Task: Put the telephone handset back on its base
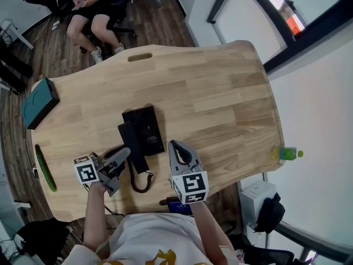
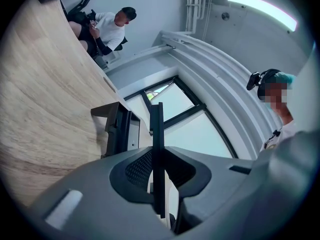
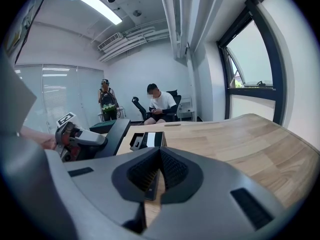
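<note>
Worktop (image 1: pixel 220 93): pale wood, streaked plank grain
Telephone base (image 1: pixel 146 127): black
Handset (image 1: pixel 131 142): black
Coiled cord (image 1: pixel 142 184): black
Left hand-held gripper (image 1: pixel 124 153): grey; its cube is white with black square markers
Right hand-held gripper (image 1: pixel 172 144): grey, same black-and-white markers
Box (image 1: pixel 38 102): teal
Bottle (image 1: pixel 285 154): green and yellow
Floor (image 1: pixel 160 21): dark brown planks

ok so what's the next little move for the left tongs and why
Probably ease the left tongs down toward the base, levelling the handset as it goes. They look shut on its edge, and it hangs tilted beside the base, not yet seated. The right tongs are shut and empty.
</note>
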`<state>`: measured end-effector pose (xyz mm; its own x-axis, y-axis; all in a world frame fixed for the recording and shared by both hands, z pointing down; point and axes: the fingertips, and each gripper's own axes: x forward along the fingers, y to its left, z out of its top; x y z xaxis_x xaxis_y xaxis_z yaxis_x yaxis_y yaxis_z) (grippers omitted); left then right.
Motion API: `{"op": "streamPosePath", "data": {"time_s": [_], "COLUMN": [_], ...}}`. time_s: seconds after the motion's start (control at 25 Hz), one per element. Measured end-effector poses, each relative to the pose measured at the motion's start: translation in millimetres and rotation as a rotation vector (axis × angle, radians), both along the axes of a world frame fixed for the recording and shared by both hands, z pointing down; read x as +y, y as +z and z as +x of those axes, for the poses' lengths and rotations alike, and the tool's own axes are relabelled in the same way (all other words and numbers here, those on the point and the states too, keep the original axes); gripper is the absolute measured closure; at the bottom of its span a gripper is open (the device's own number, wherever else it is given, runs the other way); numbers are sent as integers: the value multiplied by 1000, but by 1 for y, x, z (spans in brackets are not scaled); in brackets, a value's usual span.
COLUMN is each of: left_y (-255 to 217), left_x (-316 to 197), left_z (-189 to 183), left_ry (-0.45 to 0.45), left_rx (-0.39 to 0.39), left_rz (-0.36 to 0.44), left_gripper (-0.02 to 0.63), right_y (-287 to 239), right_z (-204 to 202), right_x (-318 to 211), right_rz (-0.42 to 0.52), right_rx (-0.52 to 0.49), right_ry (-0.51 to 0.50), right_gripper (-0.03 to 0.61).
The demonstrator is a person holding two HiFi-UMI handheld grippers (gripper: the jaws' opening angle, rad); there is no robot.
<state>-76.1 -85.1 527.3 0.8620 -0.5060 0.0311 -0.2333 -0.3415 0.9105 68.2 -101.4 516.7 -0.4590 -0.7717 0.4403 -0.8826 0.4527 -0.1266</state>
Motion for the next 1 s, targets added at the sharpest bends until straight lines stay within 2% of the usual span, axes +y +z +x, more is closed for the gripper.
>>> {"op": "streamPosePath", "data": {"time_s": [1.0], "left_y": [31], "left_x": [-19], "left_z": [-2], "left_ry": [-10], "left_rx": [-17], "left_rz": [-59], "left_gripper": [545], "right_y": [31], "right_z": [1], "right_x": [-20], "right_rz": [-63], "right_rx": [-30], "right_ry": [-1], "right_gripper": [575]}}
